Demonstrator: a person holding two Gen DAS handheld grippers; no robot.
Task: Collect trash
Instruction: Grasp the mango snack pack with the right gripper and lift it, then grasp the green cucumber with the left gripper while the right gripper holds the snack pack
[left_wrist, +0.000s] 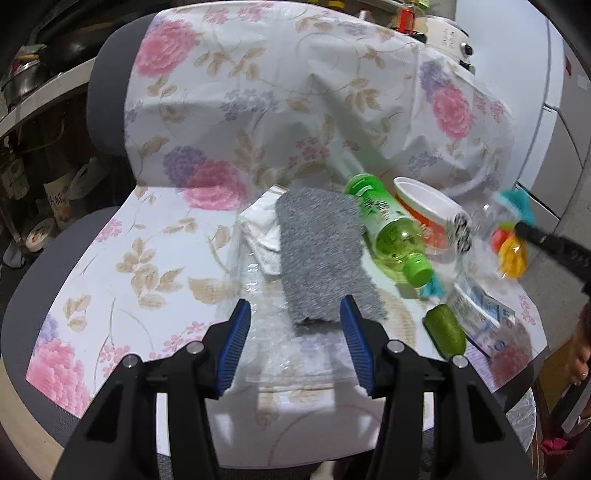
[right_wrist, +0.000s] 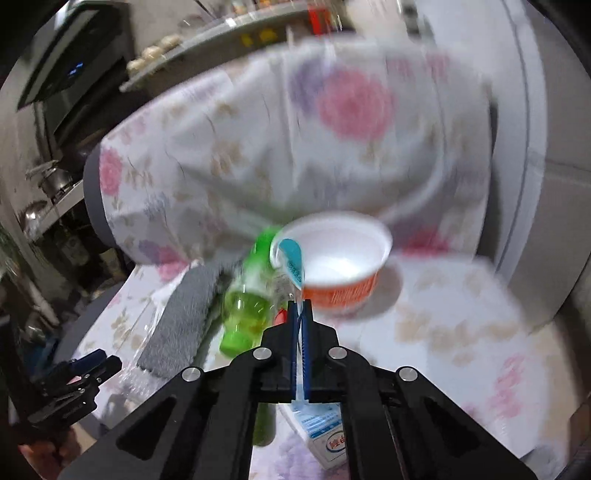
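The left gripper (left_wrist: 295, 343) hovered low over the flowered chair seat (left_wrist: 110, 295), its jaws spread wide and empty above a sheet of clear plastic wrap (left_wrist: 258, 325). Just beyond lay a grey cloth (left_wrist: 321, 251), then a green bottle (left_wrist: 388, 229) on its side touching an orange-and-white cup (left_wrist: 428, 210). A small carton (left_wrist: 484, 317) and a green oval thing (left_wrist: 445, 328) sat near the seat's edge. The right gripper (right_wrist: 301, 310) had its jaws pressed together on a clear wrapper with a teal end (right_wrist: 291, 258), lifted in front of the cup (right_wrist: 343, 266). To do this well, keep that pinch firm while carrying; the film probably slips easily, and the left jaws should drop squarely over the plastic.
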